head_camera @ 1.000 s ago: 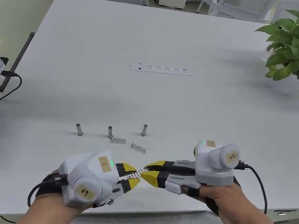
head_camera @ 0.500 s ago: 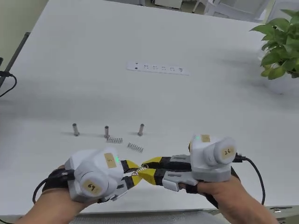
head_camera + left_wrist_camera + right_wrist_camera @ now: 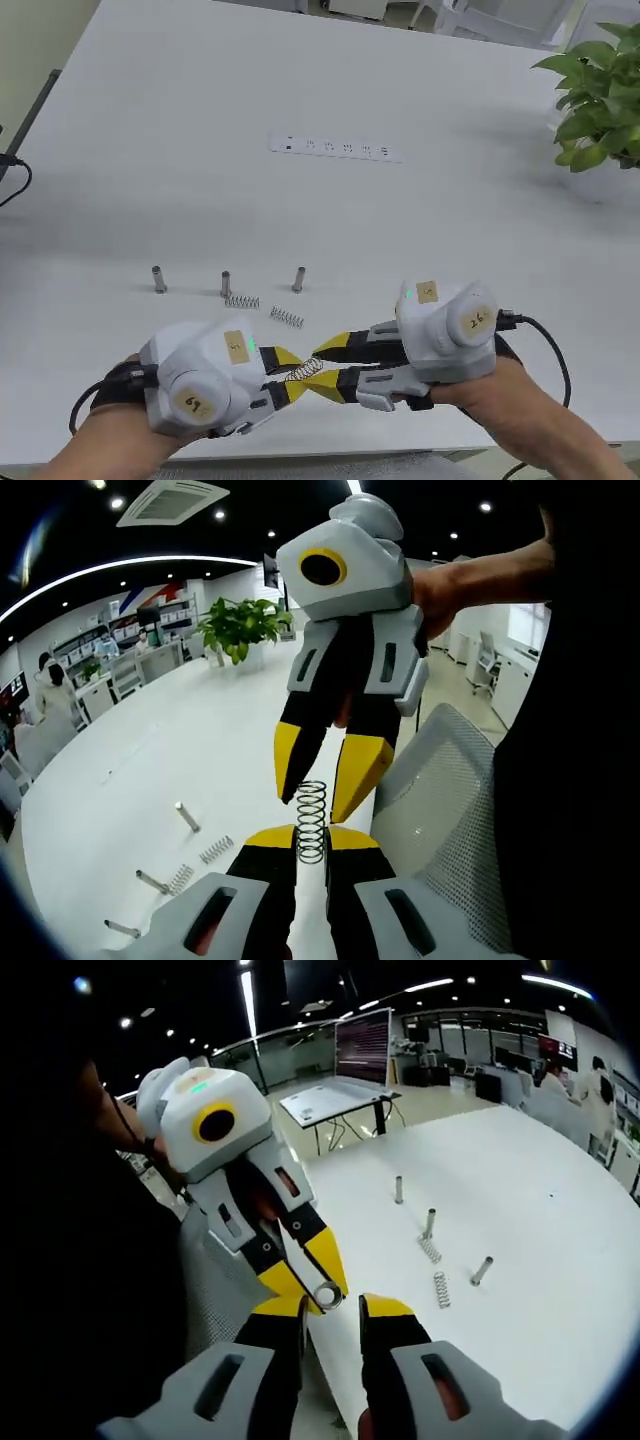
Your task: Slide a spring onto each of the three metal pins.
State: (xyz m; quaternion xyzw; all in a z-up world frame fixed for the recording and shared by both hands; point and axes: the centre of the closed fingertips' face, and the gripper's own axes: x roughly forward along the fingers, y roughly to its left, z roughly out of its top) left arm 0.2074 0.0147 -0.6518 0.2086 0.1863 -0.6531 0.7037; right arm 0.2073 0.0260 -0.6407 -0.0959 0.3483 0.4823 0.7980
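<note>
Drawn closer together than a second ago, the left tool and the right tool now meet tip to tip above the near edge of the white table, and the right one sits a little higher than before. A leafy potted plant stands at the table's far right corner, and a white power strip lies flat near its middle.

The left tool is clamped on the lower end of the held spring, which sticks straight out from between its yellow tips. The right tool's jaws are apart, one on each side of the spring's free end (whether they touch the coil cannot be told).

Farther out on the table, three metal pins stand upright in a row, well apart from one another, none yet wearing a spring. One loose spring lies on the table just beside the middle pin's base. The second loose spring lies slantwise a little nearer the person, between the pins and the tools.
</note>
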